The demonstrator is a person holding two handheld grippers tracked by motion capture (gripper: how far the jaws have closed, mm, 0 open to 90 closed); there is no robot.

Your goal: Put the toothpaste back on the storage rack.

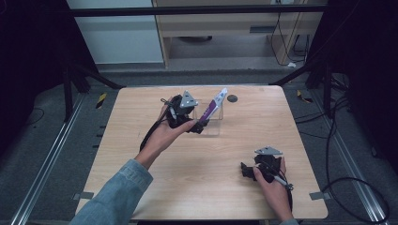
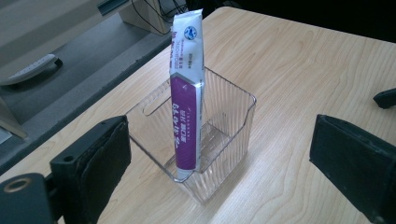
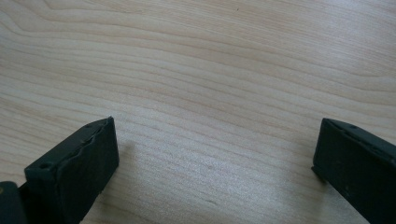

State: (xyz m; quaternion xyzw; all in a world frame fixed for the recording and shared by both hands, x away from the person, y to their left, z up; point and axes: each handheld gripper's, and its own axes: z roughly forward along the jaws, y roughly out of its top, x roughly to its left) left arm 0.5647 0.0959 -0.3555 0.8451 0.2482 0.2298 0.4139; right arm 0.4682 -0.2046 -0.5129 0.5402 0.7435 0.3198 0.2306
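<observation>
— What's in front of your left hand-held gripper (image 2: 219,154)?

— A glossy purple-and-white packet (image 2: 187,93), standing tilted in a ribbed clear plastic box (image 2: 233,126) on the pale wood-grain worktop (image 2: 299,60). My jaws gape wide, holding nothing.

— And the right hand-held gripper (image 3: 215,158)?

— Wide too, over bare wood. The packet's print is too blurred to read.

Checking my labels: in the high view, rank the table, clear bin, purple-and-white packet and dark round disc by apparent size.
1. table
2. clear bin; it is faint, so this rank over the packet is unsure
3. purple-and-white packet
4. dark round disc
</observation>
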